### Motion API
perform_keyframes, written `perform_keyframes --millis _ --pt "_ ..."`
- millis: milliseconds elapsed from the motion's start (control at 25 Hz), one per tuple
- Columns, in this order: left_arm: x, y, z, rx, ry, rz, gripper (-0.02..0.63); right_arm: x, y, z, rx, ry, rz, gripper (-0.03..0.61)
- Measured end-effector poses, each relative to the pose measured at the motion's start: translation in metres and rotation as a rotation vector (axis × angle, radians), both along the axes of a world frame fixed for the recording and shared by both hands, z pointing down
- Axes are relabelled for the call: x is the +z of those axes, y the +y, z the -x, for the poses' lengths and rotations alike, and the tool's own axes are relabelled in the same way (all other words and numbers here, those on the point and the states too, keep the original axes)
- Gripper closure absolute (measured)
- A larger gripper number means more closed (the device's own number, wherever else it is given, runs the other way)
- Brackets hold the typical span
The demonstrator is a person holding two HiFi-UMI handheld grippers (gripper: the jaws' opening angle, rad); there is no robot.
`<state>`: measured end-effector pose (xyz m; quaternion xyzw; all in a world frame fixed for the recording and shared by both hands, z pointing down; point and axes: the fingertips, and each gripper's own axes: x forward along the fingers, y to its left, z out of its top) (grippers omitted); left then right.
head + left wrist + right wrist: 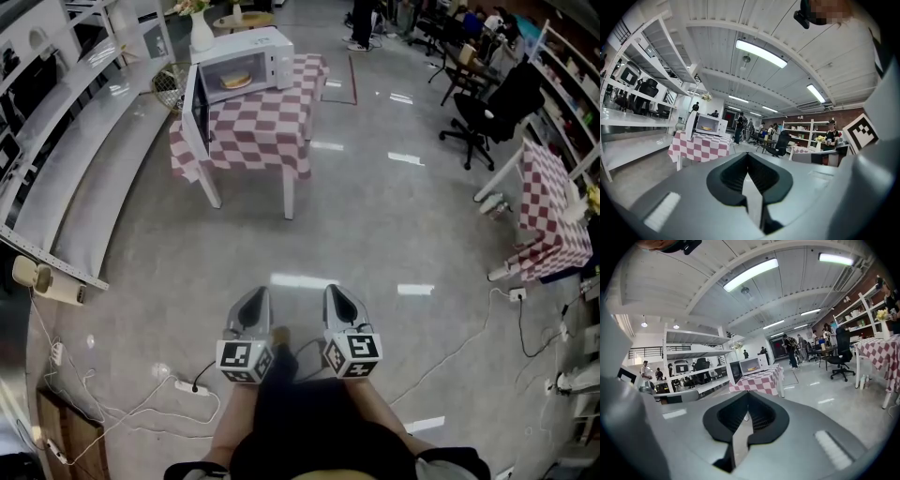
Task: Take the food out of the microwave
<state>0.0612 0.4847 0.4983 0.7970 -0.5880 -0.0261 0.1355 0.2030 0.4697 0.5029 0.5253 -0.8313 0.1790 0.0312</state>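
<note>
Both grippers clenched + empty, well short of the microwave.
L gripper (255, 300) & R gripper (337, 298): jaws together, nothing btwn. Food (235, 81) sits inside microwave (246, 64) on checkered counter (253, 136), well ahead. Risks: clipping the open door (197, 111) on the reach-in; floor cables (141, 403) near feet = trip. Floor (375, 216) btwn is open.

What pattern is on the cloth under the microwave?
Red-and-white checks cover the tablecloth beneath the microwave; the head view shows it best.
</note>
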Motion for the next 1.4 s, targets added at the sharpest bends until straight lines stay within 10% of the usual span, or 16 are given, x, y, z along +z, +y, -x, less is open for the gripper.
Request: perform_keyframes --millis 1400 --pt "0.015 -0.136 0.09 0.062 -0.005 0.02 0.607 0.018 -0.125 0.083 0.027 0.052 0.04 0.577"
